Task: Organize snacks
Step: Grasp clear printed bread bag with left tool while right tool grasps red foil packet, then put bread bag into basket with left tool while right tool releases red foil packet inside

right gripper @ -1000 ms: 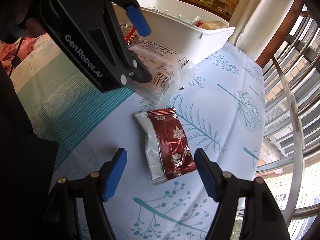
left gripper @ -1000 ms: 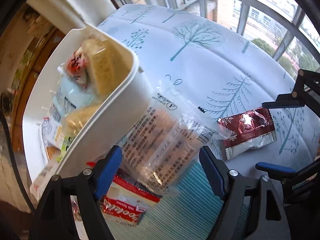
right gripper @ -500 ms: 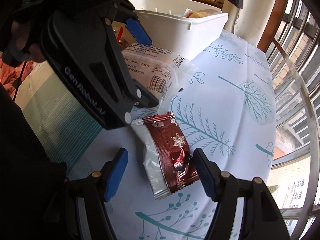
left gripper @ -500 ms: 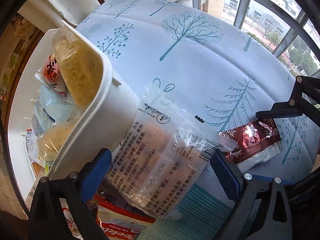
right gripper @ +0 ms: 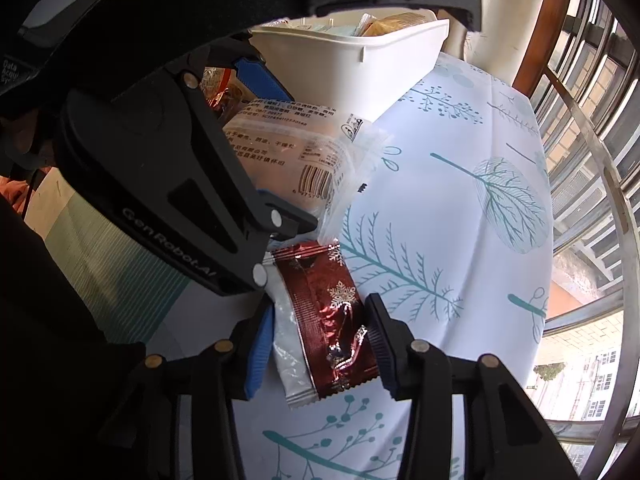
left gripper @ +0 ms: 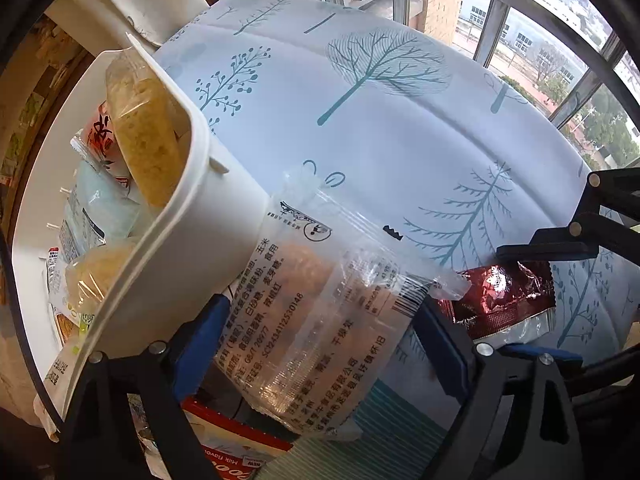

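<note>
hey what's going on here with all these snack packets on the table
A person is sorting snacks into a white bin with a handheld gripper in each hand. The left gripper straddles a clear printed snack bag lying against the bin's outer wall, its jaws wide and not visibly pressing. The right gripper has been closing around a dark red snowflake packet on the tree-print tablecloth, with the pads at the packet's edges. The bin already holds several packets.
</note>
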